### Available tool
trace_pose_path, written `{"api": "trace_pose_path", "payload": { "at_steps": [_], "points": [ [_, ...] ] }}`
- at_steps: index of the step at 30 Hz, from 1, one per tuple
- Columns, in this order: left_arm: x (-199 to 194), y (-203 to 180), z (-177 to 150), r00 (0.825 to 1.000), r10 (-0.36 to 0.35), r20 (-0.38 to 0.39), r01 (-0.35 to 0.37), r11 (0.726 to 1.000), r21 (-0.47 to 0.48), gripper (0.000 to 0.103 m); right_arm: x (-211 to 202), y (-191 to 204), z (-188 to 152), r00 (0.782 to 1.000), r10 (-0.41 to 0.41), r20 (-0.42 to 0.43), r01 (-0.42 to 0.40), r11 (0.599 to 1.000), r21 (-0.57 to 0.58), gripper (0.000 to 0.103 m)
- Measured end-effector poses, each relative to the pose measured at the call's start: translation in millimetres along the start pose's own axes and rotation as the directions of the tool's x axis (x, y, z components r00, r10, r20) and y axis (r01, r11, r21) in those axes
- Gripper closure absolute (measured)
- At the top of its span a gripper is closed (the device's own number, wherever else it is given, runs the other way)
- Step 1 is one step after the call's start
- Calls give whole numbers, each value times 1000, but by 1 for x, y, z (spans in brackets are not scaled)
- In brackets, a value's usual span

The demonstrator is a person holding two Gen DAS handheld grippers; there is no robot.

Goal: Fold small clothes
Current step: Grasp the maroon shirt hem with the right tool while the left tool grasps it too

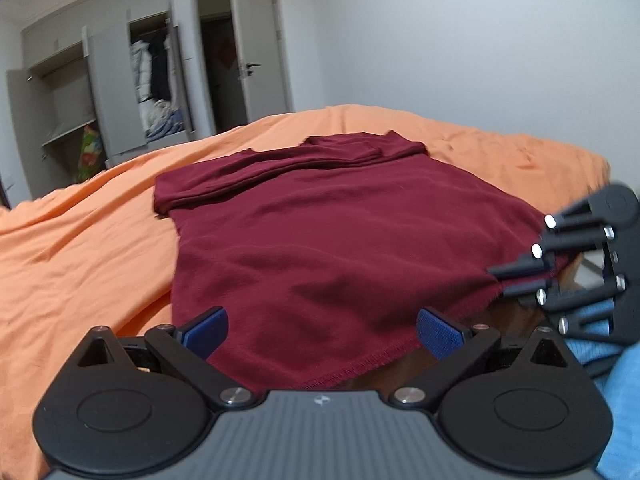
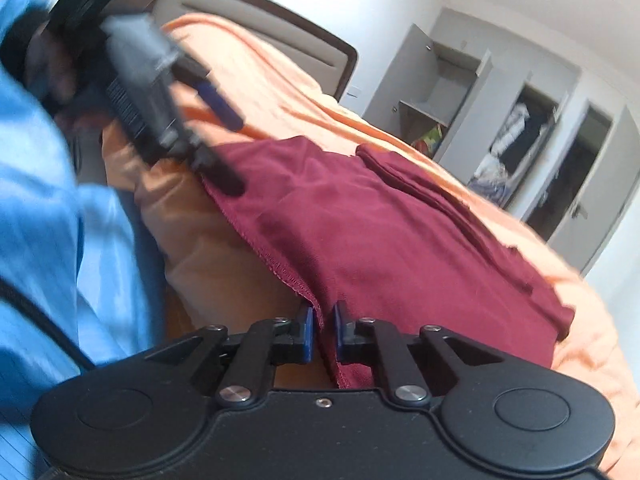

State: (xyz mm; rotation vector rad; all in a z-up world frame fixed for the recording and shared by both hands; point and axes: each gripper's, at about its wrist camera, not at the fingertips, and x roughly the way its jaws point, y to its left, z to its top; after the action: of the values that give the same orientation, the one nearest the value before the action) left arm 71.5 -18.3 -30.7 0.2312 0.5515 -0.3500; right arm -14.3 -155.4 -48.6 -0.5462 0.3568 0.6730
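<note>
Bed [image 1: 80, 248], orange cover; maroon garment [image 1: 320, 232] spread on top.

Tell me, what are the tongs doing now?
Left tongs open at shirt hem. Right tongs shut on maroon shirt corner. Nothing in the way.

**Left gripper spread wide, right gripper pinched shut**

The left gripper [image 1: 322, 330] has its two blue-padded fingers [image 1: 206, 330] spread far apart, with nothing between the pads; it is held low and points forward. The right gripper [image 2: 322, 330] has its blue pads [image 2: 307, 334] drawn nearly together, clamping a hem corner of the maroon shirt [image 2: 380, 232]; in the left wrist view it shows at the right edge, turned sideways. A blue sleeve [image 2: 44, 184] shows beside both.
</note>
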Motion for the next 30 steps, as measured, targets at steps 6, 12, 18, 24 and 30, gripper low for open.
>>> {"api": "trace_pose_path", "payload": {
  "at_steps": [6, 12, 18, 24, 30],
  "points": [
    [9, -19, -9, 1000, 7, -1, -7, 995, 102, 1, -5, -31, 15, 997, 73, 29, -78, 970, 228, 92],
    [25, -41, -15, 995, 90, 34, -96, 968, 233, 1, -9, -61, 22, 989, 121, 80, -144, 900, 412, 93],
    [32, -41, -16, 979, 195, 55, -202, 942, 267, 21, -16, -70, 23, 987, 120, 104, -155, 875, 459, 93],
    [20, -32, -24, 969, 230, 91, -247, 925, 290, 32, -22, -71, 23, 987, 118, 112, -157, 862, 481, 93],
    [16, -26, -32, 959, 275, 77, -285, 925, 253, 75, -21, -67, 20, 989, 114, 95, -146, 868, 474, 93]
  ]
}}
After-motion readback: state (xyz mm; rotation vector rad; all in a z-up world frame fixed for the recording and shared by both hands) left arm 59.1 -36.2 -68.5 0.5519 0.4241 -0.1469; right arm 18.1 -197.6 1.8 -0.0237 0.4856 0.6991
